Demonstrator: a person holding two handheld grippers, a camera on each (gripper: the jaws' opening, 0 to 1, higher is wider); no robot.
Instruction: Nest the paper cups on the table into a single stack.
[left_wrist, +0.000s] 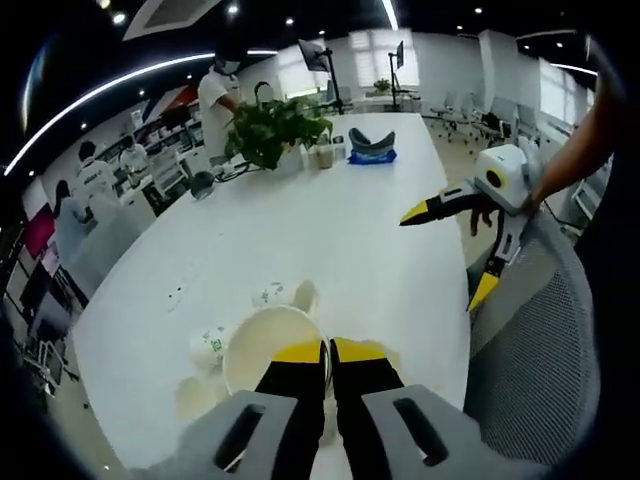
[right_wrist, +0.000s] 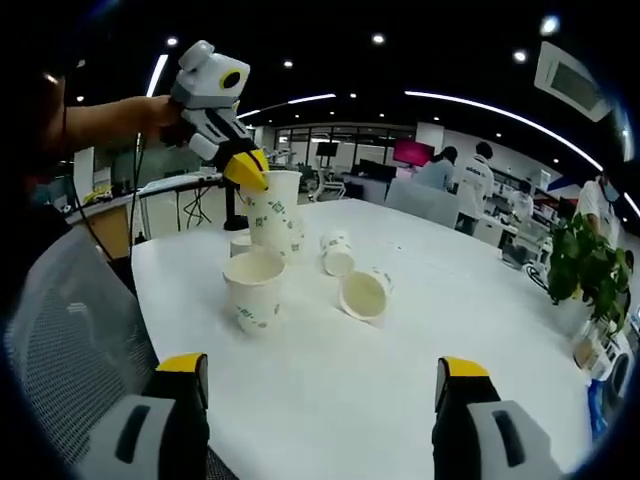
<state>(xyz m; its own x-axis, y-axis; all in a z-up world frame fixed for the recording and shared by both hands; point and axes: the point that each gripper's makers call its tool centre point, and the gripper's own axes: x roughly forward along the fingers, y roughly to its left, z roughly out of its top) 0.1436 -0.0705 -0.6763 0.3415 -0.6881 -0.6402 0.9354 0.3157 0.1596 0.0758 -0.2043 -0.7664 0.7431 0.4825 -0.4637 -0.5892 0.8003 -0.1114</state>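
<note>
step: left gripper (right_wrist: 245, 168) fingers clamp raised cup (right_wrist: 275, 210), upper left | right gripper (right_wrist: 322, 385) fingers wide | next: lower into upright cup (right_wrist: 254, 290) on surface (right_wrist: 420, 350)

I see a long white table (right_wrist: 400, 340). On it one paper cup (right_wrist: 254, 290) stands upright, two cups (right_wrist: 364, 293) lie on their sides beside it, and a potted plant (left_wrist: 277, 130) sits at the far end.
</note>
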